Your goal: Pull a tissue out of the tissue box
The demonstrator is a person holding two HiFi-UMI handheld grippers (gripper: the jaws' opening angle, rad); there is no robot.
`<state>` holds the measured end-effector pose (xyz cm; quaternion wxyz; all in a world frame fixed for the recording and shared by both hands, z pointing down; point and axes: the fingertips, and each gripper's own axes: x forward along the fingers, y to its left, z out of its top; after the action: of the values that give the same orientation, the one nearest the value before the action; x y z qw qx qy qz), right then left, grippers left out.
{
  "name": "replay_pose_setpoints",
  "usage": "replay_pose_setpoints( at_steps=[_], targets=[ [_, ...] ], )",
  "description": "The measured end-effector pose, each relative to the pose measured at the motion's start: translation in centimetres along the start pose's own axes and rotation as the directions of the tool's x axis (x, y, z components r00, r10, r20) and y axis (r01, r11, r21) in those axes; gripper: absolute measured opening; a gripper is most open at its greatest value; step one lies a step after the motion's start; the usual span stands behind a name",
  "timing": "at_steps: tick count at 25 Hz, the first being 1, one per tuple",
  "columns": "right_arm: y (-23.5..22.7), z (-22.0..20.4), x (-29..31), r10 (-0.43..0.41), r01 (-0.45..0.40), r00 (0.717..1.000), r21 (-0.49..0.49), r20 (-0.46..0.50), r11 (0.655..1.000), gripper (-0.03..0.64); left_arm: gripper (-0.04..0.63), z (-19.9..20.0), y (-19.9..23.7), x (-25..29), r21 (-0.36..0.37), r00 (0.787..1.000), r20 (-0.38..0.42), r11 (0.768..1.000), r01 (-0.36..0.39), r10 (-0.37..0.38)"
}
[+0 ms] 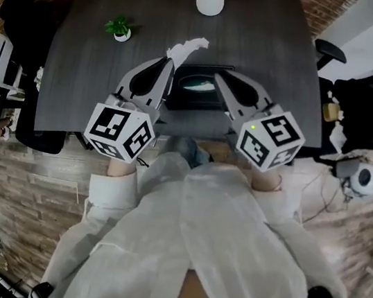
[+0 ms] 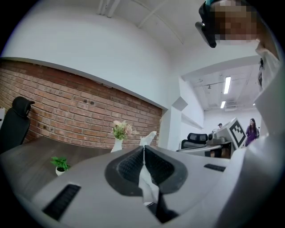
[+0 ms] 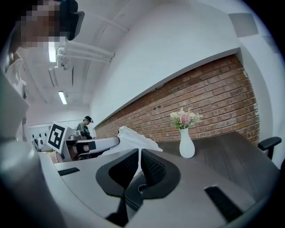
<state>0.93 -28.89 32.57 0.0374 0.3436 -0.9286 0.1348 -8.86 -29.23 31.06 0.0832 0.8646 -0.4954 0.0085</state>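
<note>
A dark tissue box (image 1: 193,97) lies on the dark table (image 1: 259,44) near its front edge, with white tissue showing in its slot. My left gripper (image 1: 169,61) is shut on a white tissue (image 1: 189,45) that rises up and to the right past its tips. In the left gripper view the tissue (image 2: 147,185) hangs pinched between the pads. My right gripper (image 1: 217,78) hovers over the box's right part, jaws drawn together to a thin slit with nothing held. From the right gripper (image 3: 139,153) the held tissue (image 3: 131,138) shows just beyond.
A white vase (image 1: 210,0) with flowers stands at the table's far edge, and a small potted plant (image 1: 120,28) sits at the far left. Office chairs stand at the left (image 1: 15,9) and right (image 1: 328,51). A brick wall runs behind the table.
</note>
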Motion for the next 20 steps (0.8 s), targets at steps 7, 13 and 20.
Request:
replay_pose_setpoints(
  at_steps=[7, 13, 20],
  targets=[
    [0.2, -1.3, 0.3, 0.0, 0.0, 0.999, -0.003, -0.038, 1.0, 0.018, 0.011, -1.1, -0.5, -0.1, -0.023, 1.0, -0.004, 1.0, 0.006, -0.006],
    [0.0, -1.9, 0.4, -0.017, 0.016, 0.998, -0.013, -0.058, 1.0, 0.017, 0.011, -2.2, -0.9, 0.1, -0.032, 1.0, -0.019, 0.999, 0.015, -0.016],
    [0.3, -3.5, 1.4, -0.008, 0.006, 0.995, -0.018, -0.097, 1.0, 0.012, 0.011, -3.9, -0.4, 0.9, -0.069, 0.997, -0.083, 0.998, -0.007, 0.001]
  ],
)
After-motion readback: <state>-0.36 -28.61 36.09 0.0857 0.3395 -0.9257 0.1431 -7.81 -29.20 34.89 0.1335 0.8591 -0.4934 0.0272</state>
